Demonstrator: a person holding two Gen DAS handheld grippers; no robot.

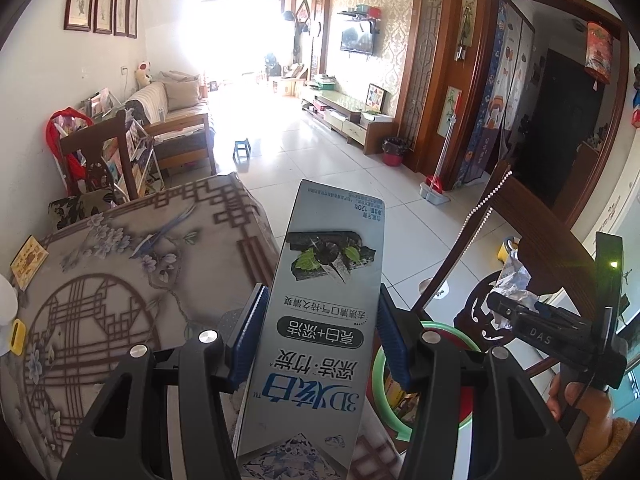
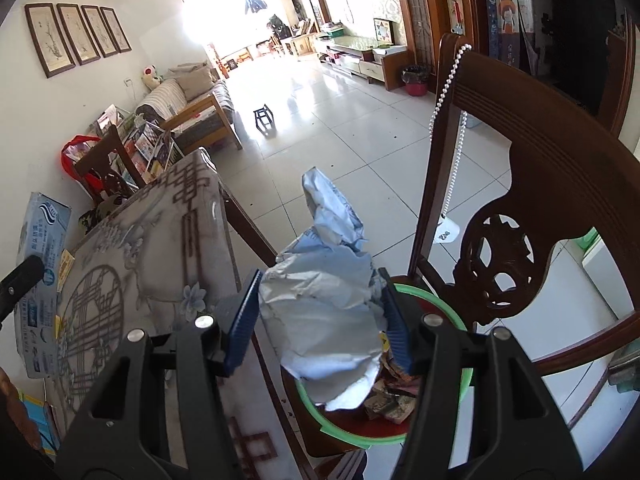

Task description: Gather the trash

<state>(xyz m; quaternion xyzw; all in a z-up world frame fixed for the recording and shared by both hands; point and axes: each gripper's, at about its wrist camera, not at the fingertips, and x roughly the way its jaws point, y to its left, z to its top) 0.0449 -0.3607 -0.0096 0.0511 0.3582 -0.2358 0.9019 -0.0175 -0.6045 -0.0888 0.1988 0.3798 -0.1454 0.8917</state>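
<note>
My left gripper (image 1: 320, 320) is shut on a grey-blue toothpaste box (image 1: 336, 232), which sticks out forward past the corner of the table (image 1: 120, 280). My right gripper (image 2: 320, 312) is shut on a crumpled silvery paper wrapper (image 2: 328, 240) and hangs just above a green-rimmed basin (image 2: 352, 438). The basin sits on a chair seat and holds several scraps of trash. In the left wrist view the basin (image 1: 444, 326) lies to the lower right, with the right gripper (image 1: 500, 304) and its wrapper (image 1: 516, 276) over it. The toothpaste box (image 2: 40, 248) shows at the left edge of the right wrist view.
A carved wooden chair back (image 2: 540, 184) rises right behind the basin, with a bead string (image 2: 444, 80) draped over it. The table wears a patterned cloth (image 2: 160, 240) and carries small yellow items (image 1: 28, 260). A second chair (image 1: 100, 148) stands beyond the table. Tiled floor (image 2: 340, 128) stretches ahead.
</note>
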